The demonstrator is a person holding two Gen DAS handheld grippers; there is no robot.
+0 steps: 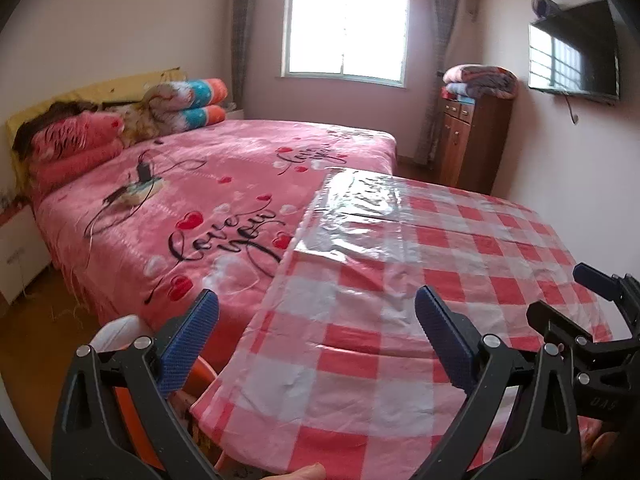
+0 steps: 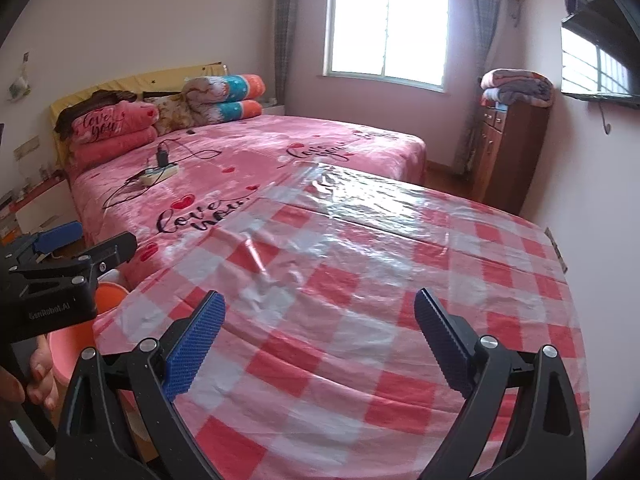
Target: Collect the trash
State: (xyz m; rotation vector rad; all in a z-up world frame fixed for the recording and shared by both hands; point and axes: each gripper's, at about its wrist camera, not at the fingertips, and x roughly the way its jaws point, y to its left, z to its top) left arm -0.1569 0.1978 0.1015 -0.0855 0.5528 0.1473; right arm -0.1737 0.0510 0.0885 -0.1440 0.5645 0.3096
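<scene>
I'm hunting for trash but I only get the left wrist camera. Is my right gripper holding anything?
Observer: No. The right gripper is open, with nothing between its blue-padded fingers, over the red-and-white checked plastic tablecloth.
Operator: Is there rubbish on the table's right side?
Observer: None that I can see; the cloth there is bare.
Operator: Where could trash go?
Observer: Maybe the round pink plastic tub beside the table's left edge. I can't see inside it.
</scene>
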